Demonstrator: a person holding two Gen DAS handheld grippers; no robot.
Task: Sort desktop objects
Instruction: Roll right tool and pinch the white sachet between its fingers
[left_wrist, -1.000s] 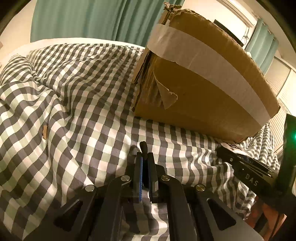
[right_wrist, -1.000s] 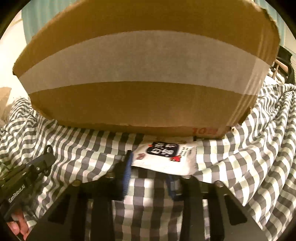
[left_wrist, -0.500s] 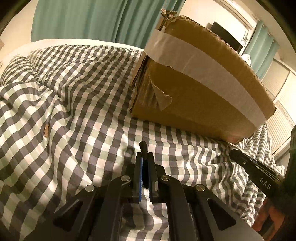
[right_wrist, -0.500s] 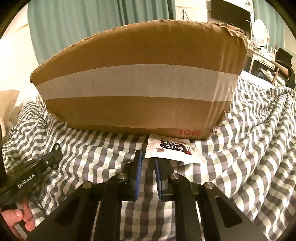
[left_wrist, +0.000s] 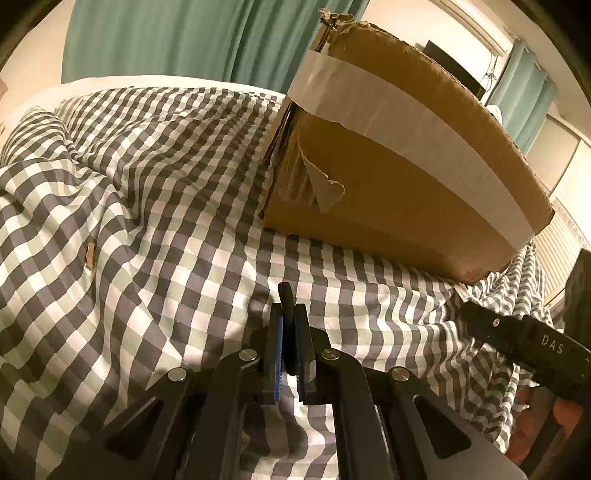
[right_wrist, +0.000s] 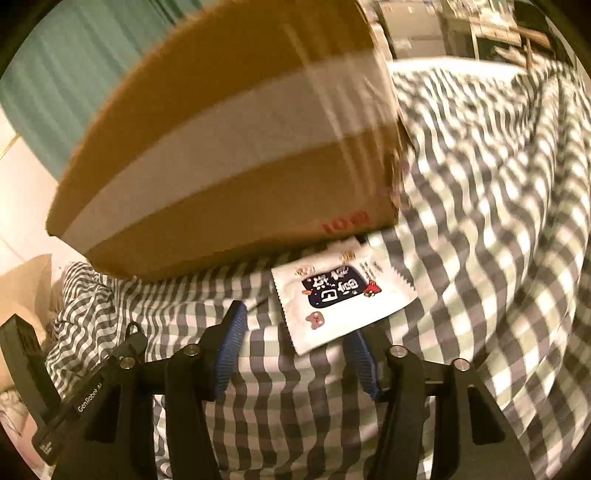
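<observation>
A white snack packet (right_wrist: 340, 295) with a dark printed label lies on the checked bedspread (right_wrist: 498, 258), against the foot of a taped cardboard box (right_wrist: 240, 147). My right gripper (right_wrist: 295, 328) is just before it with its jaws opening. The packet's near corner sits between the blue pads (right_wrist: 231, 339), and neither pad presses on it. My left gripper (left_wrist: 288, 310) hovers over the bedspread (left_wrist: 147, 221), left of the box (left_wrist: 406, 184). It is shut on a small black thing (left_wrist: 286, 295) that pokes out past the tips.
A cardboard scrap (left_wrist: 89, 256) lies on the cloth at the left. Teal curtains (left_wrist: 184, 37) hang behind the bed. The right gripper's body (left_wrist: 517, 332) shows at the left wrist view's right edge, the left gripper (right_wrist: 92, 384) at the other view's left.
The right gripper's jaws narrowed at the packet's edge, then spread wide, and its view has rolled and shifted. The left gripper stays shut and still.
</observation>
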